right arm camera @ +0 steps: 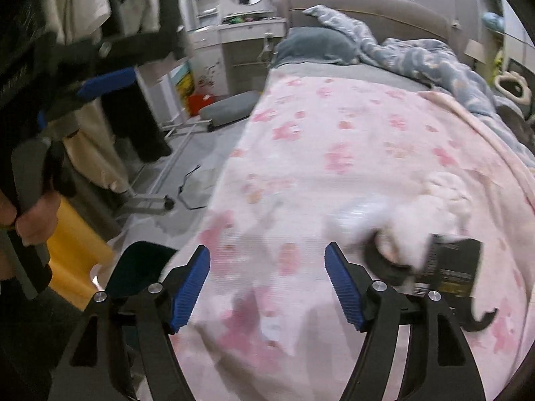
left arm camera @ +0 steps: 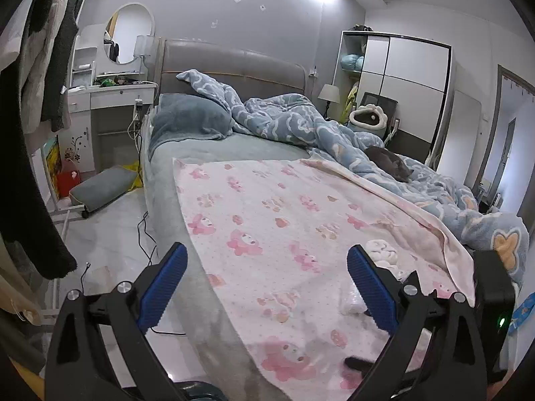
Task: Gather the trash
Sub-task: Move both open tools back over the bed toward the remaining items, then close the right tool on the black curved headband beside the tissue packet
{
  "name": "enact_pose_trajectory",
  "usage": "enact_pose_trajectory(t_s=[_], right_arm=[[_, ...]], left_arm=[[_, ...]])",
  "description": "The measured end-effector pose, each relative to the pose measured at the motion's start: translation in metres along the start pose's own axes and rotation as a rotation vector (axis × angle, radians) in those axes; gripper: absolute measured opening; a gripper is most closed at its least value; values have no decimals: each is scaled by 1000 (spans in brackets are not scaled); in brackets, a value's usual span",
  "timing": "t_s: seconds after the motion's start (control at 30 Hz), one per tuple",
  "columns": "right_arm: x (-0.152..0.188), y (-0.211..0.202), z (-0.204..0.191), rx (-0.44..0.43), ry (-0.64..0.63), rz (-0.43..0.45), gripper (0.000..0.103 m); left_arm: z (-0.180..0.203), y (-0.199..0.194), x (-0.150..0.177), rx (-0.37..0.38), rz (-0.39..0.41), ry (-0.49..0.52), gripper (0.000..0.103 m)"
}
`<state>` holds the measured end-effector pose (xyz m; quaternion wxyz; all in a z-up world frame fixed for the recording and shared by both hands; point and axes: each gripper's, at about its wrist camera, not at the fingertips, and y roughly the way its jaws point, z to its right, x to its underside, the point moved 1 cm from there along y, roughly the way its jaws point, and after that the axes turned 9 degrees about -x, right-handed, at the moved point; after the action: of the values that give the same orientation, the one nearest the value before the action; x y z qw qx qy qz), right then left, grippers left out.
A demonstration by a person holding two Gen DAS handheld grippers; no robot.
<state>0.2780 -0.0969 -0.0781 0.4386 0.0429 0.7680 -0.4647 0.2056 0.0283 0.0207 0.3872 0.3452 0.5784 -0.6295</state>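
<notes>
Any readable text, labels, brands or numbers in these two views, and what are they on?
None can be read.
Black packet on the pink blanket: pale print, too blurred to read.
Blue item at the left view's right edge: light marks, too small to read.

Home bedroom: bed [left arm camera: 234, 147], wardrobe [left arm camera: 401, 77].

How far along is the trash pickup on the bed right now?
Nothing looks collected yet. Both grippers are open and empty: the left gripper and right gripper hover over the pink blanket. Left to pick up near the bed's foot: crumpled tissues, a clear wrapper, a black carton and a black ring-shaped item. No trash bin can be identified for certain.
</notes>
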Motion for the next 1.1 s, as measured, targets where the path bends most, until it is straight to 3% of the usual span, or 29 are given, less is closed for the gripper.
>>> enact_pose_trajectory(t_s=[0.37,0.93,1.0,1.1], right_arm=[[16,-37,56,97,84,50,73],[45,-71,107,175,155,60,74],[48,-74,110,180,160,63,74],[53,-79,117,189,171,65,74]], left_arm=[[37,18,13,34,-52,44,98],[105,61,55,155,-262,200,96],[111,65,61,177,-296,203,79],[116,73,70,224,-363,175,67]])
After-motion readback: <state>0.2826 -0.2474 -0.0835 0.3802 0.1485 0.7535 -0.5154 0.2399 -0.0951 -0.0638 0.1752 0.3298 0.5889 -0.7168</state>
